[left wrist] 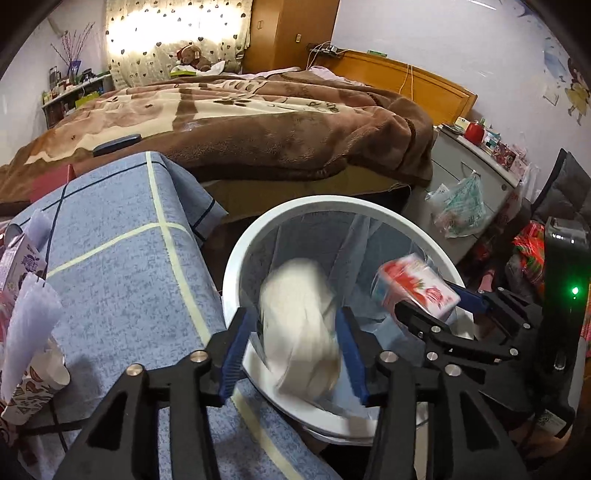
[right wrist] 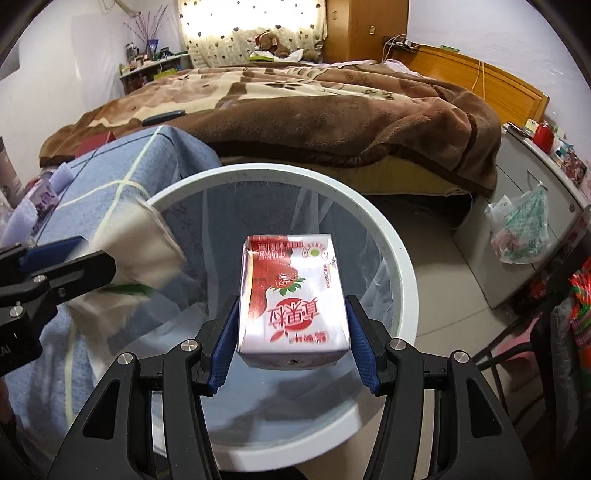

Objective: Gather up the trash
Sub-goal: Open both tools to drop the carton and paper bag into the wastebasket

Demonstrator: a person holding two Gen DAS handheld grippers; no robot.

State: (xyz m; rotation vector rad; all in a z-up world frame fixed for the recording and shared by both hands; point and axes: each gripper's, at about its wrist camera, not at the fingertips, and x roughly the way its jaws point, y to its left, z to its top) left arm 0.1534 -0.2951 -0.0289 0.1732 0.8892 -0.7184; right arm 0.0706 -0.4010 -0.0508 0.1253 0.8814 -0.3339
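A bed [right wrist: 295,110] under a brown blanket [left wrist: 258,122] fills the room; behind it, a sunlit heart-print curtain [right wrist: 251,33] and wooden wardrobe [right wrist: 365,29].

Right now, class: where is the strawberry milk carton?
In the right wrist view the strawberry milk carton sits between the right gripper's fingers, over the white bin, tissue wad to its left.

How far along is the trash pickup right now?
Done: nothing visible in the lined bin yet. In hand: the left claw has white crumpled paper and the right claw a strawberry milk carton, both over the bin. Left: a purple carton and paper cup on the blue-covered table.
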